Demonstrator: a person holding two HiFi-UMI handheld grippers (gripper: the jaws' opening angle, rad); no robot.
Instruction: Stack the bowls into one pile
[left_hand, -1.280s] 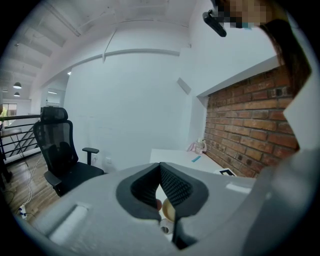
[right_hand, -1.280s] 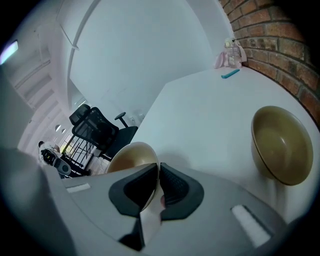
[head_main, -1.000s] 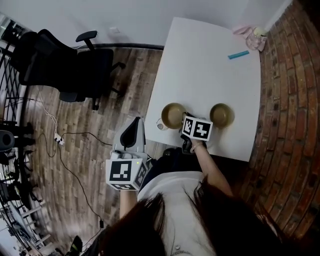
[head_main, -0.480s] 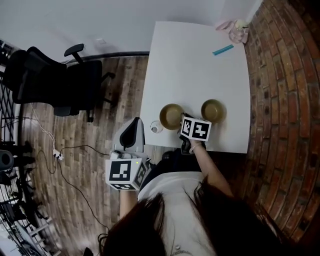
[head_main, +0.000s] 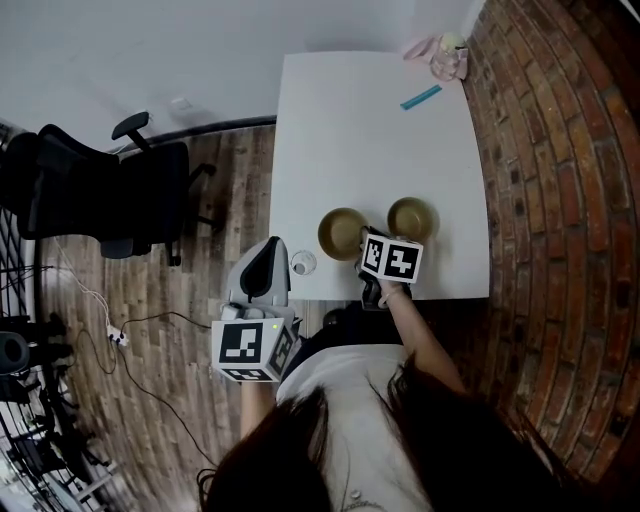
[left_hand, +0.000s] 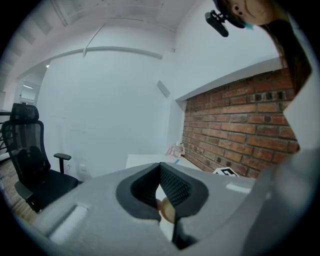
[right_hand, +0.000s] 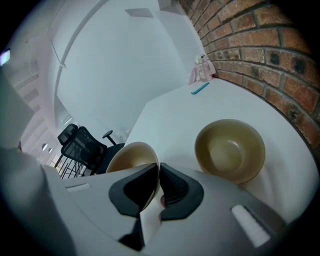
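Note:
Two tan bowls sit near the front edge of the white table (head_main: 370, 130). My right gripper (head_main: 368, 241) is shut on the near rim of the left bowl (head_main: 343, 232). In the right gripper view the pads pinch that rim (right_hand: 131, 156), and the bowl leans toward the camera. The second bowl (head_main: 411, 218) stands free just to the right, seen upright and empty (right_hand: 230, 150). My left gripper (head_main: 267, 248) hangs off the table's left side over the floor, shut with nothing in it (left_hand: 160, 167).
A small clear glass (head_main: 303, 263) stands at the table's front left corner. A blue strip (head_main: 421, 97) and a pink bundle (head_main: 440, 55) lie at the far right corner. A brick wall (head_main: 560, 200) borders the right side. A black office chair (head_main: 90, 195) stands on the wooden floor.
The head view has swung. The held bowl has parted from the small glass and now shows closer to the second bowl. The left gripper has stayed put.

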